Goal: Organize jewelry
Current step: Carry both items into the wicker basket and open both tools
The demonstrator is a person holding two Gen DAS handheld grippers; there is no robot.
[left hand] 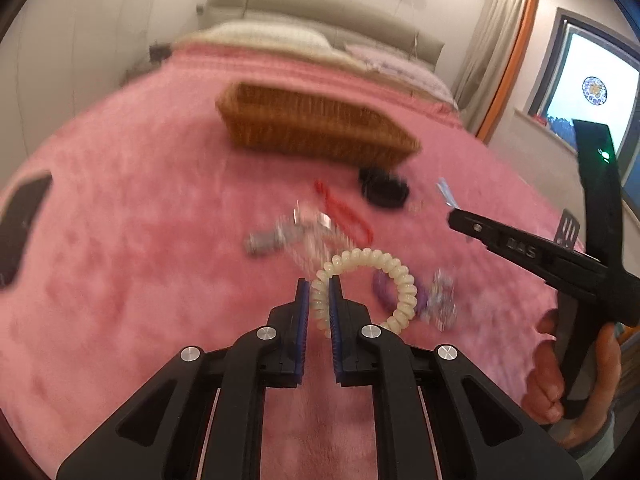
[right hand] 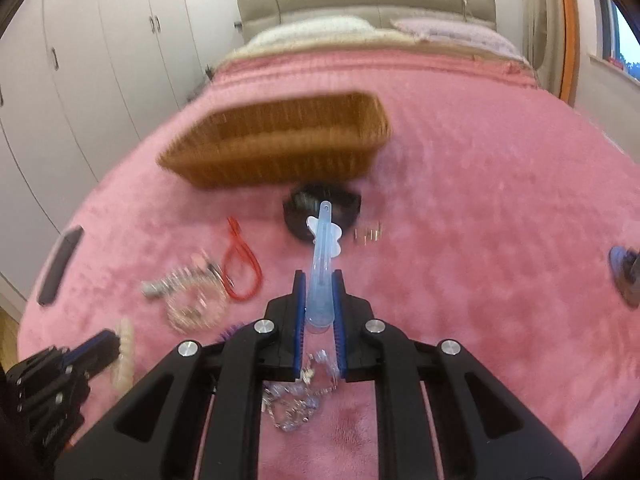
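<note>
While both views were motion-blurred, the main facts read OK. L gripper (left hand: 319,282) had its blue-padded fingers (left hand: 303,312) clamped on the near-left arc of a cream spiral bracelet (left hand: 374,280); the coil ran between the pads, w/ the rest of the loop curving out fwd and to the right of the tips, above the pink bed cover (left hand: 140,240). R gripper (right hand: 320,276) was closed on a pale blue hair clip (right hand: 323,264): wide end sat between the pads, narrow end stuck out past the tips toward the black hair tie (right hand: 320,210). Seen from the left wrist, the clip's tip showed just beyond the R fingers (left hand: 464,220), held above the cover. Wicker basket (right hand: 280,142) stood farther up the bed, black tie just in front of its near wall. Still on the cover: red cord loop (right hand: 240,268), a grey and clear beaded tangle (right hand: 188,292) beside it, a purple ring (left hand: 382,290) seen partly through the cream loop, and a silvery chain pile (right hand: 296,400) below the R gripper, approx. under its fingers. Small gold bits (right hand: 368,234) lay right of the black tie, too blurred to ID. Dark flat phone-like item (right hand: 60,266) lay near the bed's left edge.
</note>
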